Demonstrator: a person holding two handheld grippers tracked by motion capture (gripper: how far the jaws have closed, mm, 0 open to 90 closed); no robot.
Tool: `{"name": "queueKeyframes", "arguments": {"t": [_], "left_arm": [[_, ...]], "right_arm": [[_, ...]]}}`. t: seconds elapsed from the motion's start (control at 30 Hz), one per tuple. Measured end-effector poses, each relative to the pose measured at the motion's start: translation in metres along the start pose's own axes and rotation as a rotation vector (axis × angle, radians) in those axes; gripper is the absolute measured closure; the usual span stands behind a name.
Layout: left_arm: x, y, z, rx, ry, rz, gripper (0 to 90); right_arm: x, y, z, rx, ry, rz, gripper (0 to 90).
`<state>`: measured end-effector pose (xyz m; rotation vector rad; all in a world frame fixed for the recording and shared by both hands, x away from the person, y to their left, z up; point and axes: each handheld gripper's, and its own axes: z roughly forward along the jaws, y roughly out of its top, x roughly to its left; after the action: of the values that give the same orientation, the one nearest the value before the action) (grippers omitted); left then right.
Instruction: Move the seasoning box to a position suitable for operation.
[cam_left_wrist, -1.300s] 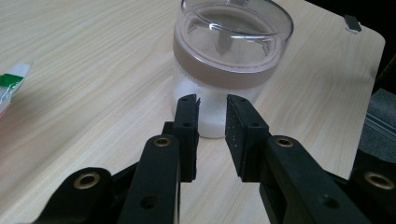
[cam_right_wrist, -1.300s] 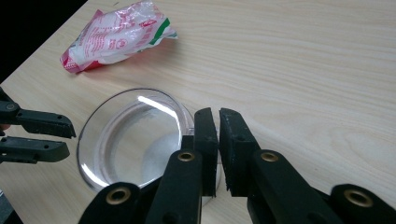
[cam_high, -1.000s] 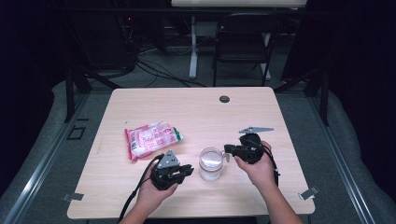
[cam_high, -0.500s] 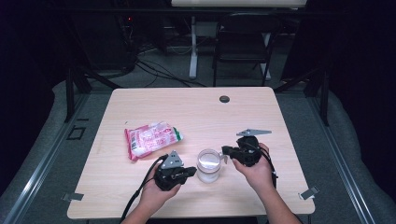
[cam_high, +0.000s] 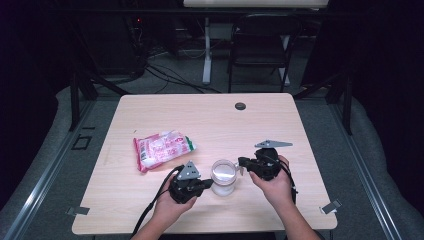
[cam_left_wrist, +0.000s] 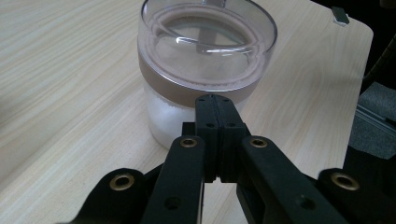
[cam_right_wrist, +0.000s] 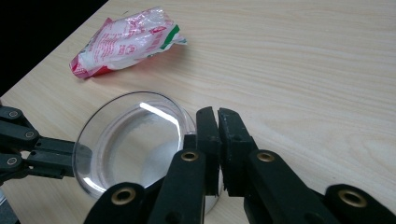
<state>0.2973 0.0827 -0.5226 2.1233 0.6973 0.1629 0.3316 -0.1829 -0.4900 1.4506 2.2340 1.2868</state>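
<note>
A clear jar with a see-through lid, a bronze band and white powder inside stands near the table's front edge. My left gripper lies on the table just left of it. Its jaws have just been closing and now stand shut with nothing between them, tips right against the jar's band. My right gripper comes in from the jar's right, level with the lid. Its jaws are shut, with nothing seen between them, beside the lid rim. The left gripper meets the jar's far side.
A pink and white snack packet lies left of the jar, behind the left hand. A round black grommet sits near the table's far edge. A chair and cables stand beyond the table.
My left gripper has crept slightly right, toward the jar. The jar and the right gripper have stayed where they were.
</note>
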Motion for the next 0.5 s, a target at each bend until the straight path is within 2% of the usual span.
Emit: {"name": "queueKeyframes", "arguments": {"t": [0.4,0.5], "left_arm": [[0.0019,0.006,-0.002,-0.036,-0.01,0.001,89.4],[0.0033,0.009,-0.003,-0.048,-0.014,0.003,88.9]], "right_arm": [[-0.0005,-0.0052,-0.0029,-0.014,-0.001,0.0,86.5],[0.0002,-0.008,-0.0052,-0.012,0.009,-0.02,83.4]]}}
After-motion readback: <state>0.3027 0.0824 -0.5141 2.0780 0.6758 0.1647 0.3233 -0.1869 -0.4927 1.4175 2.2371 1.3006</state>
